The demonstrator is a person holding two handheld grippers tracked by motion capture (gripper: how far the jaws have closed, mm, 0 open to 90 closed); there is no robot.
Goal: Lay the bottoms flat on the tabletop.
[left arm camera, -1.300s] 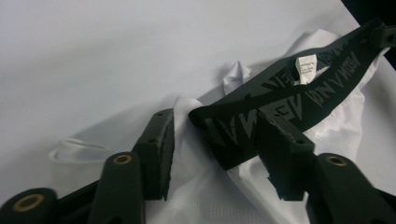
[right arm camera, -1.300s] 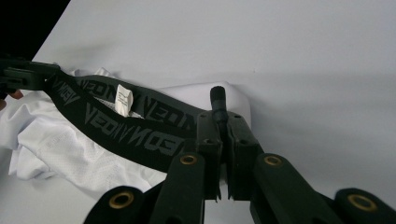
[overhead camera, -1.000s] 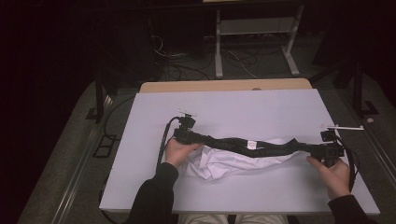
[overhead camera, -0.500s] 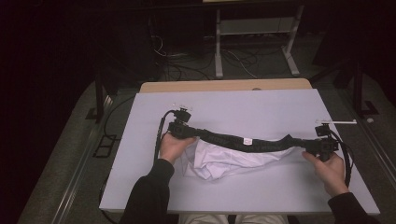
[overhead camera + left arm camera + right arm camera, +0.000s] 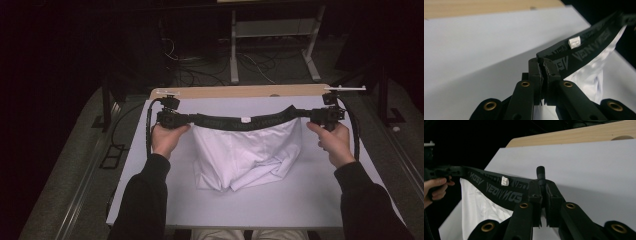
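Both grippers hold a pair of white cotton boxer shorts with a black elastic waistband (image 5: 245, 150) stretched taut above a pale grey table top (image 5: 250, 210). Seen from above, the left gripper (image 5: 186, 119) sits at about nine o'clock on the table and the right gripper (image 5: 309, 115) at about three o'clock, each with its jaws pressed together on one end of the waistband (image 5: 240, 121). The white fabric hangs down from the band toward six o'clock, its crumpled lower edge resting on the table.

The left gripper view looks along the closed black jaws (image 5: 543, 72) and shows the band (image 5: 584, 50) running off toward two o'clock, with grey lettering and a small white label (image 5: 574, 42) sewn on it. The right gripper view shows its own jaws (image 5: 541, 192) clamped on a bunched end of the band (image 5: 499, 188), and farther off, at nine o'clock, the person's left hand (image 5: 435, 187). These close views confirm the pinch; the high view alone shows the whole garment and how it hangs.

As a judgement, the main risk is slippage: each grip catches only a narrow bit of elastic, and the stretch could pull an end free, dropping the shorts in a heap.
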